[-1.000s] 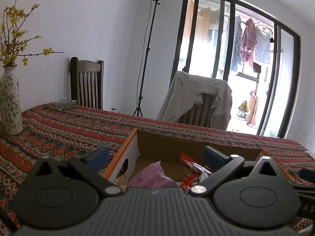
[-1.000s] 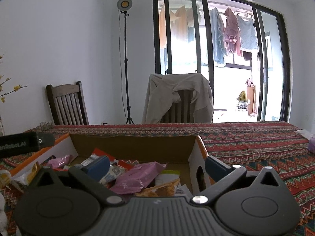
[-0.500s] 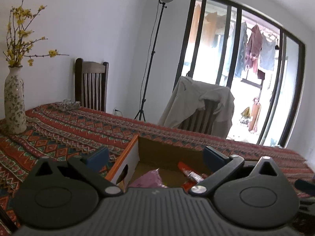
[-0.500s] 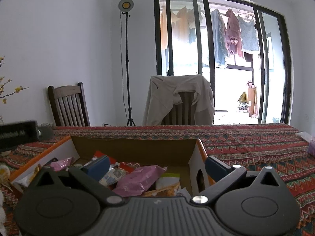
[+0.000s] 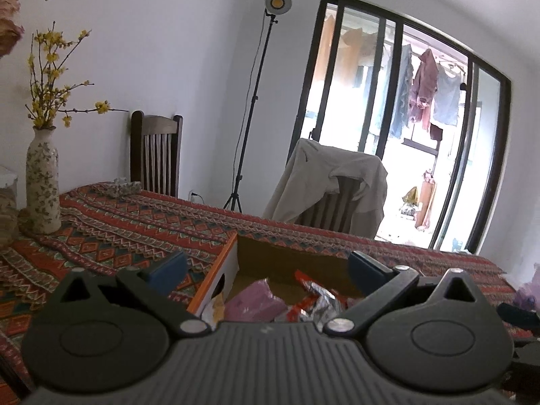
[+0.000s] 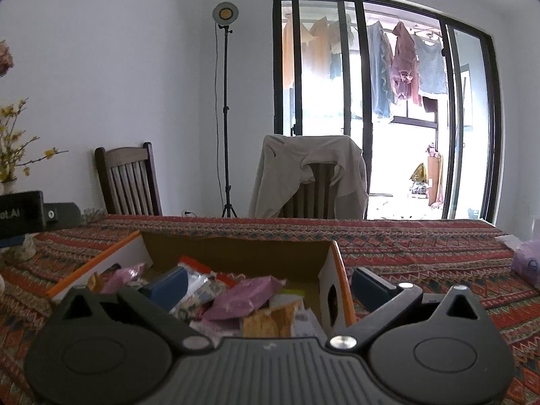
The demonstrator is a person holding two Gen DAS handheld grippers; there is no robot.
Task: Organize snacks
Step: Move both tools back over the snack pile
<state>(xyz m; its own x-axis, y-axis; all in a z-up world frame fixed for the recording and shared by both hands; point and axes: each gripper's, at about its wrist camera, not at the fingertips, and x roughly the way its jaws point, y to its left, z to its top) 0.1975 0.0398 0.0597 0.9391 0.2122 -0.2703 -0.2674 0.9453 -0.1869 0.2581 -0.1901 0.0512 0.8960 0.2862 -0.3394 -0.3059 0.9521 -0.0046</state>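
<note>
Patterned worktop (image 6: pixel 422 246) carries cardboard box (image 6: pixel 236 253) full of snack packets (image 6: pixel 246 295). Left tool (image 5: pixel 266 268) released, straddling box's left wall. Right tool (image 6: pixel 270 281) released, straddling box's right wall. Vase (image 5: pixel 42 182) left of box.

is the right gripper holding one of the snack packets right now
No, the right gripper is open with nothing between its fingers, and the pink packet lies loose in the cardboard box.
</note>
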